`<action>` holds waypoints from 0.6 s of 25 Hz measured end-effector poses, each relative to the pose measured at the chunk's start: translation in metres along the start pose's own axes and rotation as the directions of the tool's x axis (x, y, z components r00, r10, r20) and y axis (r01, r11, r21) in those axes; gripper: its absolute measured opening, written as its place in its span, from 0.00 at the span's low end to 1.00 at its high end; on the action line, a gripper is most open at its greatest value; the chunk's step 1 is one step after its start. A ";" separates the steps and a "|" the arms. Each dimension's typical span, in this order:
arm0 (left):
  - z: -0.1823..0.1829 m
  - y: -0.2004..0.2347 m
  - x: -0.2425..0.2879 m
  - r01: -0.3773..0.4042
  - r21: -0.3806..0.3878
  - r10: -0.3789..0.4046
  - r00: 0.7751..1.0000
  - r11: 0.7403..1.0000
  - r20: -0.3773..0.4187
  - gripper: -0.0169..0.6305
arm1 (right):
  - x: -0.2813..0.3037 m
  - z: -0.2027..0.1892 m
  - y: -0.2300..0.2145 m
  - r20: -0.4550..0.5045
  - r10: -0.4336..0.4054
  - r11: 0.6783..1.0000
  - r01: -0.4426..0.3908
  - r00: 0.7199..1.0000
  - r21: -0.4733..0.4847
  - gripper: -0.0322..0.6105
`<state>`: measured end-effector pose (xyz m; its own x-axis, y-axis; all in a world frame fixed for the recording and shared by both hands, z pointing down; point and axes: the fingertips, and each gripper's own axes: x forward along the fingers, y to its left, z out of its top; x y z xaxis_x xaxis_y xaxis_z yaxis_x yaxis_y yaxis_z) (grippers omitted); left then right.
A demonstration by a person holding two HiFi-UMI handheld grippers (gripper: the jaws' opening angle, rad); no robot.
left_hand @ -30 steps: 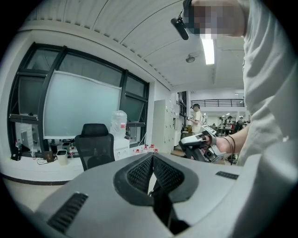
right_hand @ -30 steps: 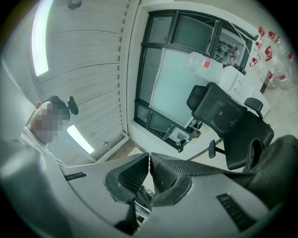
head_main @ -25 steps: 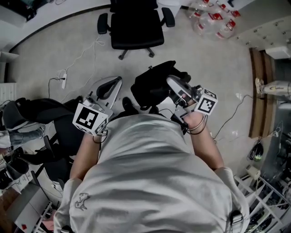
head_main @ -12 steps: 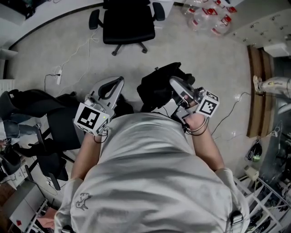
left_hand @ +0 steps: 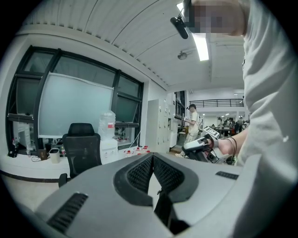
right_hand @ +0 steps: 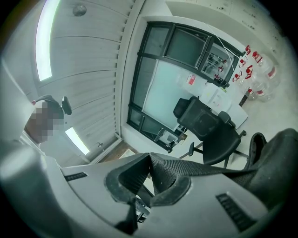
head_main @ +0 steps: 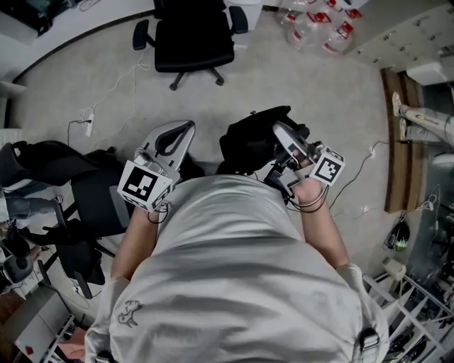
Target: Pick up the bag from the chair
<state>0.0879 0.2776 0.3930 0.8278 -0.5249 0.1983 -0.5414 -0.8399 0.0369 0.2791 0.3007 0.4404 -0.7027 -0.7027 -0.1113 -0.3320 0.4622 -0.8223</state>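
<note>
The right gripper (right_hand: pixel 150 160) is clamped on the black woven strap (right_hand: pixel 195 168) of the bag (right_hand: pixel 279 158). The strap runs taut out of the closed jaws to the right and reaches the dark bulk of the bag at that view's edge.

In the head view the right gripper (head_main: pixel 282 135) is held out in front of the person's (head_main: pixel 234 283) chest. The bag (head_main: pixel 248 138) hangs against it on its left side, between the two grippers. The bag is off the chair (head_main: pixel 191 39) and well apart from it; the chair stands on the grey floor at the top edge of the view. Whether the bag's underside clears the floor cannot be told.

The left gripper (left_hand: pixel 152 157) has its jaws together, the ribbed pads meeting at the tips, and holds nothing. In the head view the left gripper (head_main: pixel 174 138) is near the bag's left side with a gap of floor between them.

A cluster of bottles (head_main: pixel 319 21) lies at the top right, near the chair. A second chair (head_main: pixel 92 205) draped in dark cloth stands at the left edge. A power strip (head_main: pixel 89 122) with a white cable lies on the floor above it.
</note>
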 end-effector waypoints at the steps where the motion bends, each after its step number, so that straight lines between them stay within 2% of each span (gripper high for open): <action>1: -0.001 -0.001 0.000 0.000 0.002 0.000 1.000 1.000 -0.002 0.05 | -0.001 0.001 0.000 0.005 0.001 1.000 -0.001 1.000 0.004 0.10; 15: 0.004 0.008 -0.009 -0.017 0.000 0.017 1.000 1.000 0.004 0.05 | 0.009 -0.002 0.006 0.004 0.023 1.000 -0.023 1.000 0.014 0.10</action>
<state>0.0768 0.2745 0.3876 0.8188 -0.5400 0.1950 -0.5558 -0.8306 0.0335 0.2698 0.2986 0.4356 -0.7078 -0.6940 -0.1319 -0.3072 0.4706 -0.8271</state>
